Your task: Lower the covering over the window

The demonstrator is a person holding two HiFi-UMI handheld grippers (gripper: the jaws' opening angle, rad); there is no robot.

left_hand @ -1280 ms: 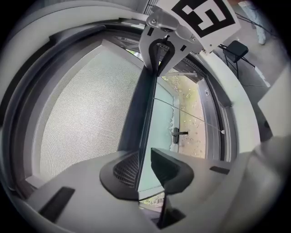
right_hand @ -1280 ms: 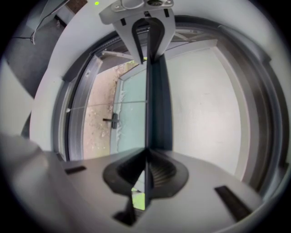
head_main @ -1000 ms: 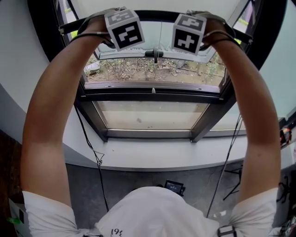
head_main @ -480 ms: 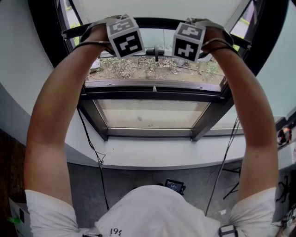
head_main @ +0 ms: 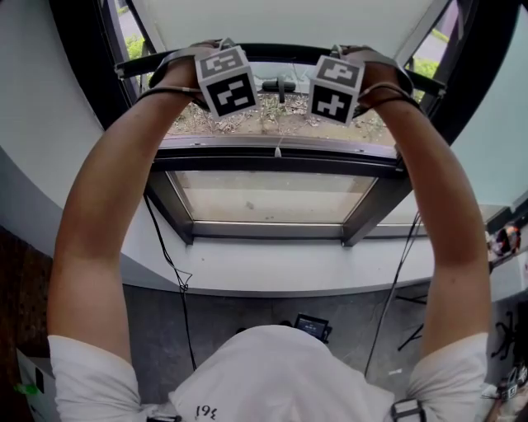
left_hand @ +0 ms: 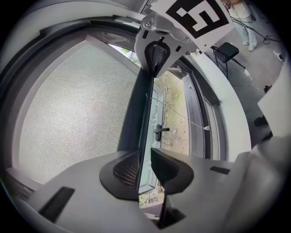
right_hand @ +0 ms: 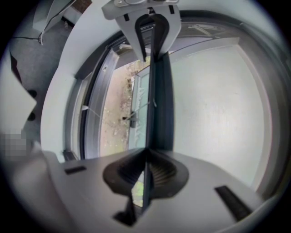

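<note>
The covering (head_main: 289, 18), a pale mesh roller blind, hangs at twelve o'clock in the head view. Its dark bottom bar (head_main: 285, 51) is level with the upper part of the window (head_main: 272, 198). Most of the glass below lies uncovered, so the lowering appears to be at an early stage. The left gripper (left_hand: 143, 164), at eleven o'clock, has the bar between moderately parted jaws, the pads closed onto it. The right gripper (right_hand: 146, 169), at one o'clock, pinches the same bar with jaws nearly together, seemingly on a thinner lip. Holding either side of centre probably keeps the bar level so that the fabric unrolls evenly. The window handle (head_main: 276, 85) sits just below the bar, between the grippers. The sill (head_main: 272, 276) lies at six o'clock, well apart.
</note>
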